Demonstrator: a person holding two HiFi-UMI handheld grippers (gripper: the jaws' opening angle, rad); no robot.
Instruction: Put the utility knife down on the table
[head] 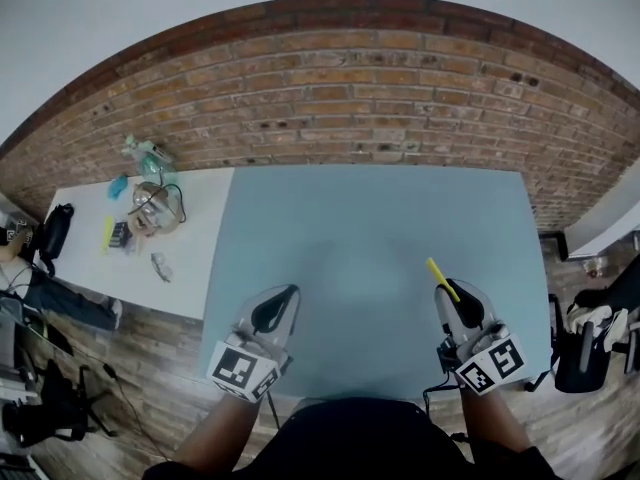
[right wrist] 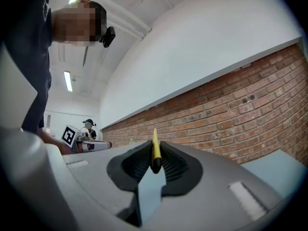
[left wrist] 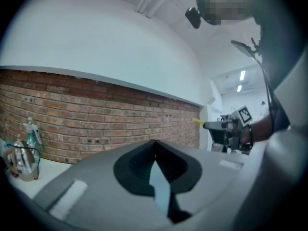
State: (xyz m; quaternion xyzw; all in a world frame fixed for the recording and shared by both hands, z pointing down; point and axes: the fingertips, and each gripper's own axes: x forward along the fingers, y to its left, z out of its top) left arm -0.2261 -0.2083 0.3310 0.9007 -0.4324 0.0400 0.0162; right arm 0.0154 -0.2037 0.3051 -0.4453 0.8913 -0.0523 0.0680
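Note:
A slim yellow utility knife [head: 441, 278] sticks forward out of my right gripper [head: 447, 290], which is shut on it above the near right part of the blue-grey table [head: 370, 228]. In the right gripper view the knife [right wrist: 155, 150] stands upright, pinched between the two dark pads. My left gripper [head: 289, 292] hovers over the table's near left edge, shut with nothing in it; its pads [left wrist: 144, 165] meet in the left gripper view. From there the right gripper [left wrist: 211, 125] and the yellow knife tip [left wrist: 197, 121] show off to the right.
A white table [head: 190, 248] adjoins on the left, carrying a spray bottle [head: 148, 156], a bundle with cables [head: 155, 210] and small items. A brick wall [head: 400, 88] runs behind both tables. A black chair [head: 590, 348] stands at the right, bags and cables on the floor at left.

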